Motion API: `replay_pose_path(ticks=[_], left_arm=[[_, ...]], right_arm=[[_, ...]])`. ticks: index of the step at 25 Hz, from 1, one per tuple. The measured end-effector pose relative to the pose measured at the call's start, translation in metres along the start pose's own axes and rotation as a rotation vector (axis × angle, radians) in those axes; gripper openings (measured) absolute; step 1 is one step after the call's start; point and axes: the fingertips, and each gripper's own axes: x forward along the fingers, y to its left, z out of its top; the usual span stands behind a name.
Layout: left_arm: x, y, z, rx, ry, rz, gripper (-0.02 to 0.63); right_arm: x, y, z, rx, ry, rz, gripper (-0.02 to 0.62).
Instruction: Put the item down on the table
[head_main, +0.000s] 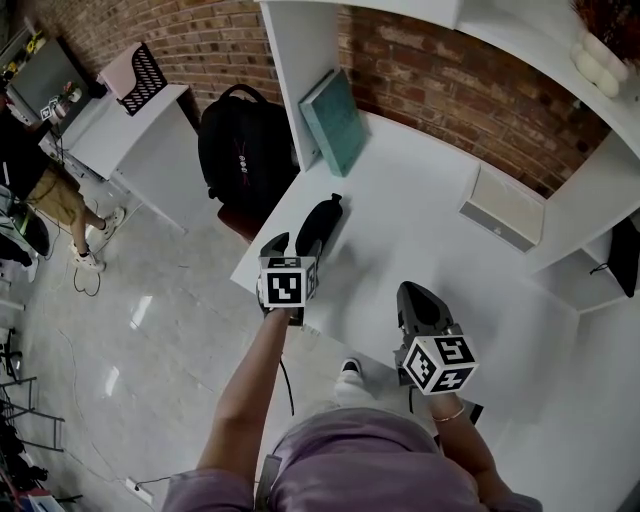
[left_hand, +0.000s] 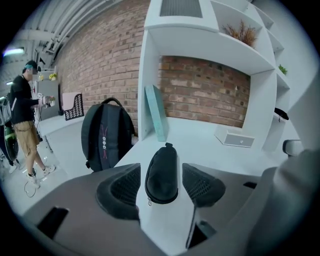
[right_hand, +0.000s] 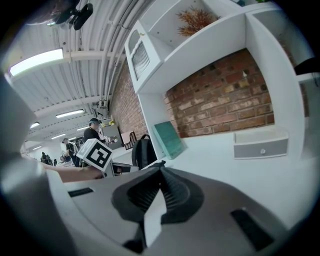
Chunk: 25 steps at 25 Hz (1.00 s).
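Note:
A black zipped pouch (head_main: 322, 222) lies flat on the white table (head_main: 420, 240) near its left front corner. My left gripper (head_main: 297, 246) stands at the pouch's near end. In the left gripper view the pouch (left_hand: 162, 160) lies between the two pads of the left gripper (left_hand: 161, 176), with a gap on each side, so the jaws are open and do not press on it. My right gripper (head_main: 418, 300) hangs over the table's front edge, to the right of the pouch. Its jaws are shut with nothing between them, as the right gripper view shows for the right gripper (right_hand: 161, 182).
A teal book (head_main: 335, 120) leans against the white shelf upright (head_main: 300, 70) at the back. A pale grey box (head_main: 500, 208) sits at the back right. A black backpack (head_main: 245, 150) stands on a chair past the table's left edge. A person (head_main: 50, 190) stands far left.

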Motion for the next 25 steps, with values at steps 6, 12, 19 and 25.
replay_pose_path(ticks=[6,12,19,25], left_arm=[[-0.022,0.005,-0.001,-0.039,-0.047,-0.001,0.214],[-0.044,0.006,-0.009,-0.080,-0.069,-0.011,0.174],[-0.069,0.009,-0.017,-0.107,-0.103,-0.016,0.125],[-0.088,0.012,-0.022,-0.111,-0.129,-0.012,0.075]], right_arm=[[-0.001,0.011,0.002,-0.010,-0.003,0.014,0.002],[-0.002,0.020,-0.001,-0.014,0.002,0.027,0.002],[-0.002,0.031,-0.001,-0.016,0.003,0.039,0.002],[0.000,0.040,-0.002,-0.024,0.006,0.051,0.002]])
